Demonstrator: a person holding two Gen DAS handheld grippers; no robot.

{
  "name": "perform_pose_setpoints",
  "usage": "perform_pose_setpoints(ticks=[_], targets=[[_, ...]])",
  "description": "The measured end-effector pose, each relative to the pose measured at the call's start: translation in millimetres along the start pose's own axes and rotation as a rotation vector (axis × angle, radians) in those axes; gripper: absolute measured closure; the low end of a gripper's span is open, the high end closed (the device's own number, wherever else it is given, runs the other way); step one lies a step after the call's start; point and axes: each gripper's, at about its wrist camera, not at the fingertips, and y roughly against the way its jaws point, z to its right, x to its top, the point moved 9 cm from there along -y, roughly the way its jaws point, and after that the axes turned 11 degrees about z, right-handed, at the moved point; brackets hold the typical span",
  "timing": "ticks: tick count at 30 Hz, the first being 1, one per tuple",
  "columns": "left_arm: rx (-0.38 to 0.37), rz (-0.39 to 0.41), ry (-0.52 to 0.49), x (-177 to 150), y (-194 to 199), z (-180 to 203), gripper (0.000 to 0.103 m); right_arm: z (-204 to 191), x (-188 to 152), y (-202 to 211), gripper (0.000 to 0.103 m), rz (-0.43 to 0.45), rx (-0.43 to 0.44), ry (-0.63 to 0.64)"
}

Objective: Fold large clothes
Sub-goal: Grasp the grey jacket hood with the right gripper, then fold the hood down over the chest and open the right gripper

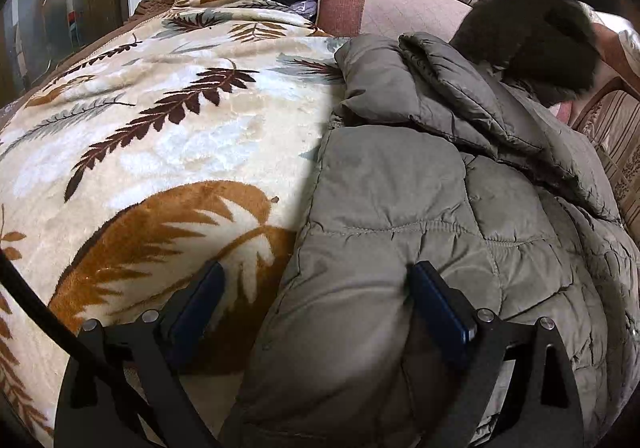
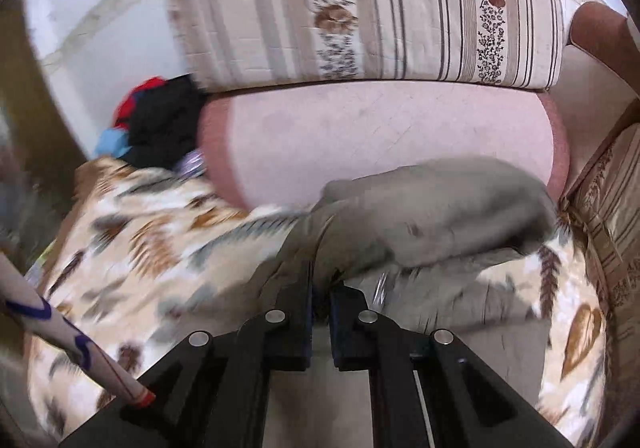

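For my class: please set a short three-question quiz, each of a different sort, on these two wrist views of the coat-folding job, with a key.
1. True or false: the left gripper stands open over the grey-green quilted puffer coat.
2. Multiple choice: the coat lies on A) a bare wooden table, B) a cream fleece blanket with brown fern leaves, C) a tiled floor.
3. Fill in: the right gripper is shut on a fold of the ____.

Key: 1 true; 2 B; 3 coat.
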Motion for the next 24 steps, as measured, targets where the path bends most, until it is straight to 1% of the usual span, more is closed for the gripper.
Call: perform_pose_setpoints(ticks=[1, 3, 4, 6, 7, 9, 11, 12, 14, 16, 17, 18, 19, 20, 21, 22, 24], targets=[[0.000, -0.001, 0.000, 0.2, -0.2, -0.1, 0.009, -7.9, -16.6, 18.6, 0.096, -0.001, 0.018, 0.012], [0.001, -0.003, 0.000, -0.1, 0.1, 0.2, 0.009, -17.4, -47.2, 43.1, 0.096, -0.012, 0.047, 0.019], [0.002, -0.004, -0.001, -0.1, -0.2, 0.2, 0.009, -23.0, -69.7, 56.0, 0.096, -0.024, 0.067, 0.015], [0.003, -0.006, -0.002, 0.0, -0.4, 0.3, 0.009, -33.4, -110.3, 67.2, 0.098, -0.056, 0.105, 0.003], [0.004, -0.007, -0.002, 0.0, -0.3, 0.4, 0.009, -35.6, -124.5, 67.1, 0.102, -0.070, 0.115, 0.002], [0.006, -0.010, -0.004, -0.1, -0.6, 0.4, 0.009, -41.1, -157.7, 56.5, 0.103, -0.119, 0.132, -0.017], [0.006, -0.011, -0.003, 0.0, -0.2, 0.3, 0.009, -37.3, -182.4, 32.4, 0.103, -0.170, 0.105, -0.039], [0.005, -0.012, -0.002, 0.1, -0.4, 0.4, 0.009, -35.2, -191.6, 21.7, 0.103, -0.198, 0.107, -0.047], [0.003, -0.013, 0.000, 0.2, -0.5, 0.1, 0.009, -28.4, -202.9, 15.3, 0.102, -0.224, 0.089, -0.076], [0.005, -0.012, 0.001, -0.2, 0.3, 0.1, 0.009, -21.7, -207.2, 24.5, 0.101, -0.227, 0.115, -0.132], [0.007, -0.012, -0.001, -0.5, 0.4, 0.2, 0.009, -18.3, -206.5, 29.3, 0.095, -0.222, 0.120, -0.134], [0.009, -0.013, -0.003, -0.7, 0.5, 0.4, 0.009, -11.0, -201.8, 35.9, 0.080, -0.203, 0.107, -0.115], [0.012, -0.014, -0.006, -0.9, 0.6, 0.5, 0.009, -4.0, -196.1, 42.4, 0.069, -0.177, 0.084, -0.098], [0.013, -0.014, -0.007, -1.0, 0.7, 0.5, 0.008, 4.7, -188.0, 47.7, 0.044, -0.149, 0.059, -0.092], [0.013, -0.015, -0.008, -1.1, 0.6, 0.5, 0.008, 18.8, -178.6, 54.1, 0.031, -0.108, 0.033, -0.108], [0.013, -0.015, -0.006, -1.1, 0.6, 0.7, 0.008, 28.4, -171.6, 57.1, 0.030, -0.084, 0.022, -0.131], [0.014, -0.014, -0.009, -1.0, 0.6, 0.7, 0.008, 47.0, -161.8, 55.6, 0.030, -0.077, 0.032, -0.202]])
